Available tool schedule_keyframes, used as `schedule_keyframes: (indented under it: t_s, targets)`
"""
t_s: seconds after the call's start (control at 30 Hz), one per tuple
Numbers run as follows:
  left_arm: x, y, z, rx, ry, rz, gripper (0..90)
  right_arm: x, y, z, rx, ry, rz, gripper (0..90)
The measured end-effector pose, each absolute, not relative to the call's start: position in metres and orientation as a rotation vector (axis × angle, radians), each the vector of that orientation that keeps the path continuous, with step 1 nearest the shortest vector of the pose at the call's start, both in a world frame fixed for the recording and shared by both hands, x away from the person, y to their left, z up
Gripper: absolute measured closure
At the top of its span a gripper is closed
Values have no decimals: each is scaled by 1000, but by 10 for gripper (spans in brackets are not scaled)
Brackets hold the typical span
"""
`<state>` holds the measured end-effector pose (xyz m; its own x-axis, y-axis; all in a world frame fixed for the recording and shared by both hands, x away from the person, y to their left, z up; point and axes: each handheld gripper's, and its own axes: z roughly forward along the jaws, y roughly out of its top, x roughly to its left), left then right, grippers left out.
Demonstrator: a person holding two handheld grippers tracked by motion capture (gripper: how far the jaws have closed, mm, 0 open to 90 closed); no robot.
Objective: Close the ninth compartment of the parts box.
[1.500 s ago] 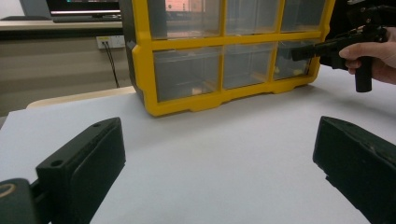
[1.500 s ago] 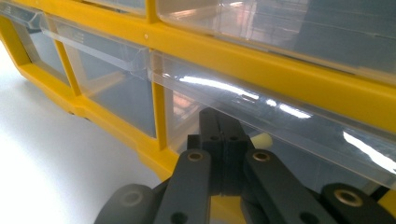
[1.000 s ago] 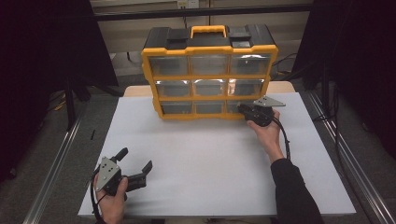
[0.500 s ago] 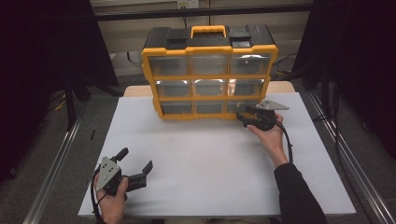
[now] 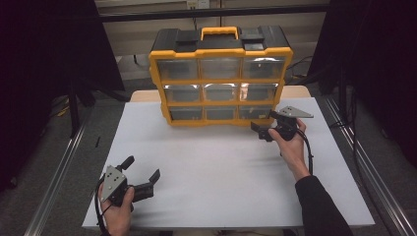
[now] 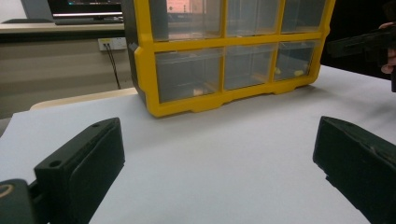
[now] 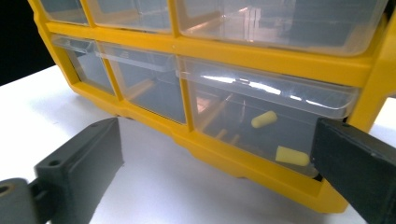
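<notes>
Jaws of the right tongs (image 5: 266, 129) are held wide w/ nothing between them, just in front of the bottom-right drawer (image 7: 261, 123) of the organizer (image 5: 220, 73), which looks pushed shut w/ two yellow plugs (image 7: 264, 119) seen inside, so a release after closing it is judged likely. Left tongs (image 5: 142, 177) are also spread wide & empty, parked near the table (image 5: 221, 172) edge, well apart from the organizer, prob. kept clear. Vs. a sec ago, the right jaws have just been opening, and the right tongs have been drawn slightly back from the drawer face.

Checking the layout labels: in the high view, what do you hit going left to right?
Left gripper → white table → yellow drawer cabinet → right gripper, jaws just opened, nothing between them.
</notes>
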<state>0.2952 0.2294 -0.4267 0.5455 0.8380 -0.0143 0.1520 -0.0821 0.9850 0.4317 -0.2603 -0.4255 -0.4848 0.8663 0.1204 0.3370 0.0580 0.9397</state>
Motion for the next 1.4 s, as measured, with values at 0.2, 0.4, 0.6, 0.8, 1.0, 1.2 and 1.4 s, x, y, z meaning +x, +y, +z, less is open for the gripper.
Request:
schedule_keyframes:
  t_s: [0.2,0.4,0.6,0.8,1.0,1.2,1.4]
  targets:
    - [295,230,-427,1575,868,709,21,421,-262,-423,1195,1829,1447,11]
    - [295,230,-427,1576,869,711,22,410,-264,-423,1214,1772,1448,9]
    - [295,231,-426,1579,868,722,22,399,-266,-422,1216,1765,1437,11]
    - [294,231,-426,1580,867,726,23,384,-270,-422,1205,1767,1416,11]
    - [294,232,-426,1573,876,729,17,370,-273,-421,1193,1752,1412,11]
    - [293,232,-426,1569,874,729,17,357,-275,-417,1175,1725,1417,11]
    - [293,232,-425,1568,879,733,17,343,-277,-416,1161,1713,1414,12]
